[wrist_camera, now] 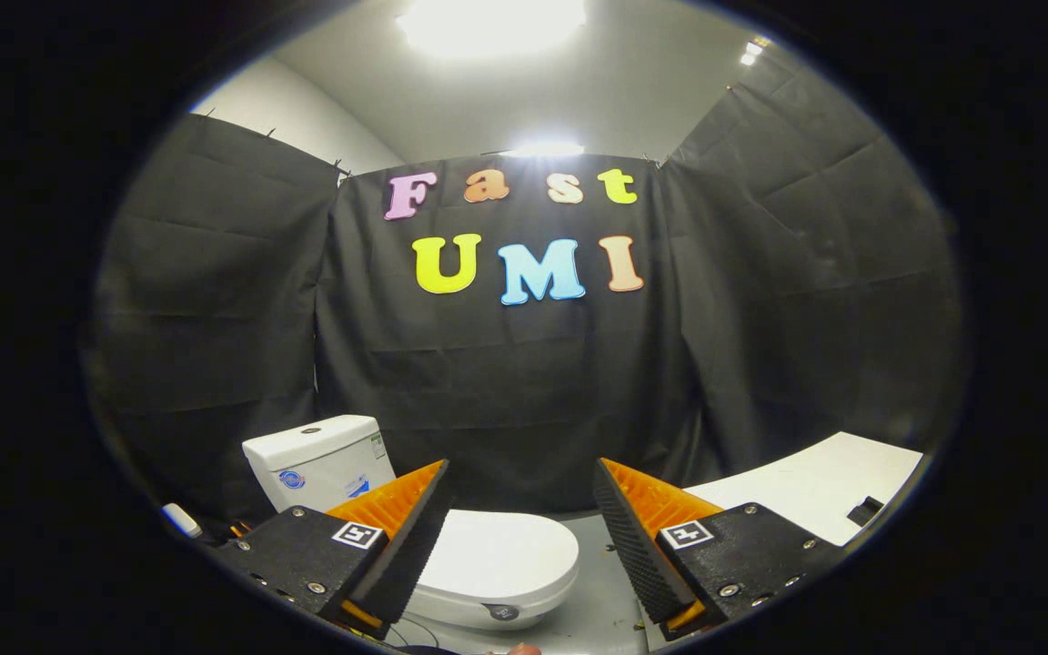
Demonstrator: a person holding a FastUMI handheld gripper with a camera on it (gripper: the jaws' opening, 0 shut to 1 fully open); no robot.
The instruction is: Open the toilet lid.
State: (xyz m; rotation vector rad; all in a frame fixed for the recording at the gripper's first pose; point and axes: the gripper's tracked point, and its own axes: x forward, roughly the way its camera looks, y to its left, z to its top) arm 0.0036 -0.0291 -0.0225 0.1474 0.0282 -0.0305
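A white toilet stands on the floor below and ahead of me, against the black cloth wall. Its lid lies flat and closed over the bowl, partly hidden behind my left finger. The white tank rises behind it to the left, with a round flush button on top. My gripper is held above and in front of the toilet, its orange-and-black fingers spread wide apart with nothing between them. The lid's front rim lies just beyond the left fingertip, apart from it.
A white table or counter runs along the right side, with a small black object on it. Grey floor shows between the toilet and the table. A small white object lies left of the tank.
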